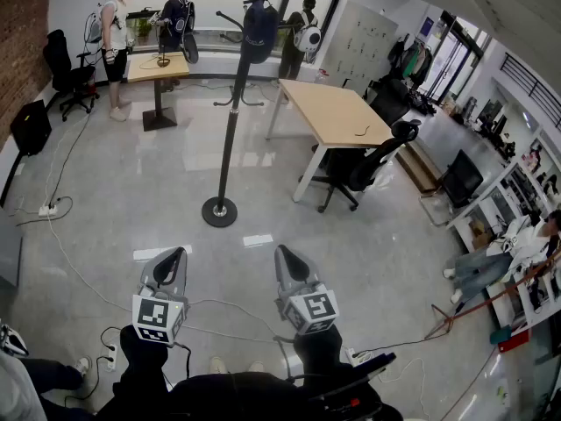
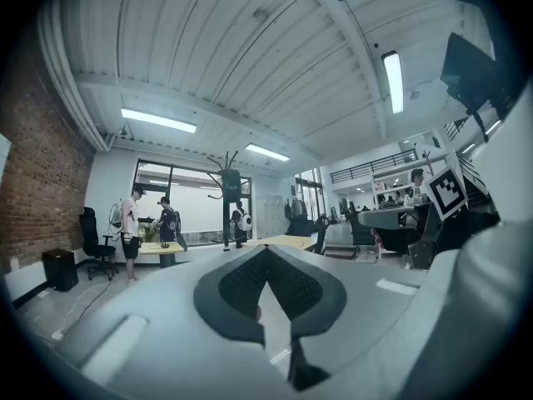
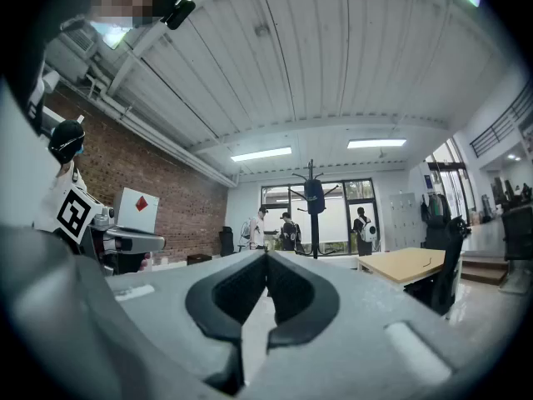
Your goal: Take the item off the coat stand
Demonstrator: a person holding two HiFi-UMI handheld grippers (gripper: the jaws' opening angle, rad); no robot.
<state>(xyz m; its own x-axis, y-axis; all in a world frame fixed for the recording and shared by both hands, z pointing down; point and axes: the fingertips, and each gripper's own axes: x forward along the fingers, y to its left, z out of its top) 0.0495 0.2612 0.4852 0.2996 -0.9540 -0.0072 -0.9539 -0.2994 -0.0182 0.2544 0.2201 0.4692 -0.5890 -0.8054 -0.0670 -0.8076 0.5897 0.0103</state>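
A black coat stand (image 1: 230, 121) rises from a round base in the middle of the floor. A dark bag-like item (image 1: 259, 29) hangs from its top hooks. Both gripper views show it far ahead, as the dark item (image 2: 231, 182) and the dark item (image 3: 314, 193). In the head view my left gripper (image 1: 178, 253) and right gripper (image 1: 283, 253) are held low, side by side, well short of the stand and pointing level toward it. Each one's jaws meet at the tips with nothing between them, as seen on the left gripper (image 2: 266, 250) and the right gripper (image 3: 266, 255).
A wooden table (image 1: 337, 112) with a black office chair (image 1: 368, 165) stands right of the stand. A smaller table (image 1: 158, 67) with people around it is at the back left. Cables (image 1: 61, 235) trail over the floor at left. A person sits at the far right (image 1: 500, 257).
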